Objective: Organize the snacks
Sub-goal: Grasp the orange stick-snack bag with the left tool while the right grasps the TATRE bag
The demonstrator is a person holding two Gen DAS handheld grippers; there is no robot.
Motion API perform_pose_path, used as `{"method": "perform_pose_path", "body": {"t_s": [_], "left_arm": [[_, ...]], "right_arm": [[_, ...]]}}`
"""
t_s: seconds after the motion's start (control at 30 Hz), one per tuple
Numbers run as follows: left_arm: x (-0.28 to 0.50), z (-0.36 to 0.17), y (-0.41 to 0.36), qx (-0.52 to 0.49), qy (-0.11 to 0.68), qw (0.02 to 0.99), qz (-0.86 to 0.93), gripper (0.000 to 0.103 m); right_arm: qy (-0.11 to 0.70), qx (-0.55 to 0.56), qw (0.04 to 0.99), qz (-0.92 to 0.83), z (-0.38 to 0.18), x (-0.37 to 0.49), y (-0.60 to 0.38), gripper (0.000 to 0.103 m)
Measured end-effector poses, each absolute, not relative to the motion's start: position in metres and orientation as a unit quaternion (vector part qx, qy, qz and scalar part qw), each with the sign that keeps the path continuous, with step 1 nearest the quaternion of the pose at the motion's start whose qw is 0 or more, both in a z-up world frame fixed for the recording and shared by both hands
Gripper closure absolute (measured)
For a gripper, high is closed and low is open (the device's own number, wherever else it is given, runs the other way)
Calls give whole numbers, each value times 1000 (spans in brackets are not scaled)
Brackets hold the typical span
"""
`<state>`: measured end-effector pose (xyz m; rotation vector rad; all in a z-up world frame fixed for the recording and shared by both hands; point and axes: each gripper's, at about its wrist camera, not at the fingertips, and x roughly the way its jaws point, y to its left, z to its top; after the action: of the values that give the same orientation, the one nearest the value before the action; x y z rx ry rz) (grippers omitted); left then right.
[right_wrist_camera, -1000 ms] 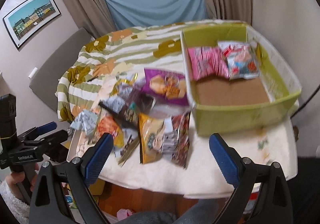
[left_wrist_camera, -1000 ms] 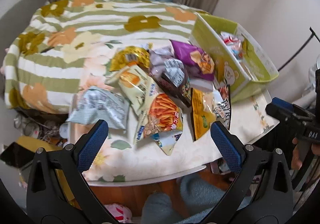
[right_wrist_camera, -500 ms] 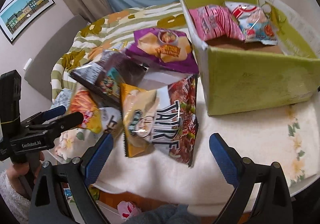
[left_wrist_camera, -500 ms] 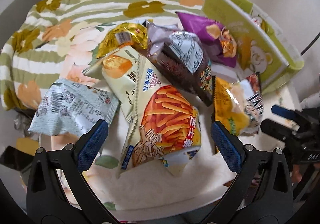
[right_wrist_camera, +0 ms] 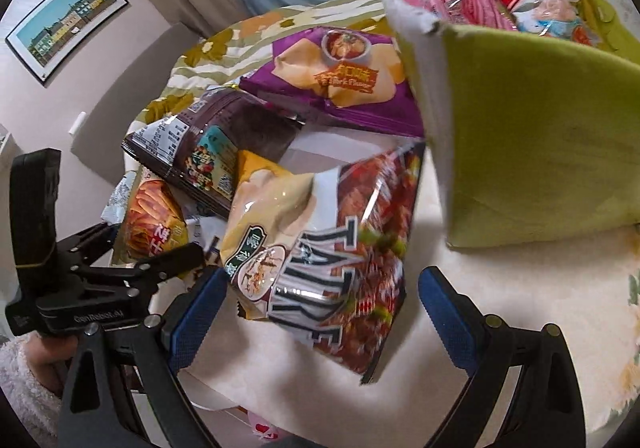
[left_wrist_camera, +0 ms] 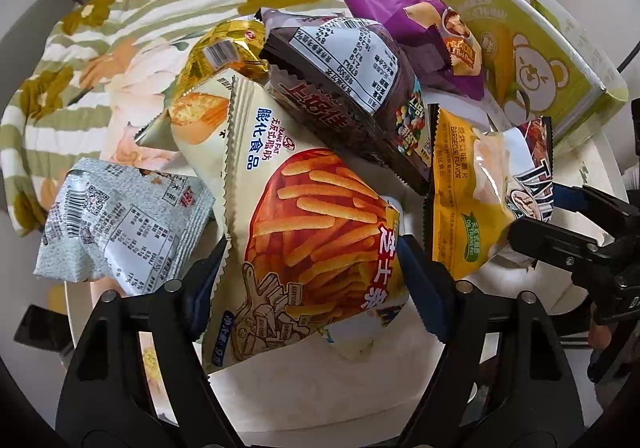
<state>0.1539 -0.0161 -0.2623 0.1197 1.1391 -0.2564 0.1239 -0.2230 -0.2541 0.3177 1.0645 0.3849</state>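
Both grippers now closer to pile: left gripper [left_wrist_camera: 312, 272] spread around cheese-stick bag [left_wrist_camera: 316, 248], right gripper [right_wrist_camera: 320, 308] spread around barbecue bag [right_wrist_camera: 320, 252]; grasp imminent

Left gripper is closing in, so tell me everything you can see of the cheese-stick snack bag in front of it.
The cheese-stick snack bag is a glossy, puffed cream pouch with serrated sealed edges, blue Chinese lettering and a large red-orange picture of sticks. It lies face up, tilted on the pile near the table's front edge, overlapping a cream bag and beside the grey packet. The left gripper straddles it, open, blue pads at its sides.
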Motion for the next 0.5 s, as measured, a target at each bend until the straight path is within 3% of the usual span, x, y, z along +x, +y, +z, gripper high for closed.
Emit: {"method": "perform_pose_path", "body": {"t_s": [0.37,0.43,0.5], "left_arm": [[145,-260,-9,47,543,830,-120,32],[143,-260,-6,43,544,829,-119,32],[142,-261,-3,40,545,829,-119,32]], "right_arm": [[504,145,830,192,-266,133,-209,7],[501,140,832,191,-263,133,-209,11],[501,128,835,191,-261,132,-205,24]]}}
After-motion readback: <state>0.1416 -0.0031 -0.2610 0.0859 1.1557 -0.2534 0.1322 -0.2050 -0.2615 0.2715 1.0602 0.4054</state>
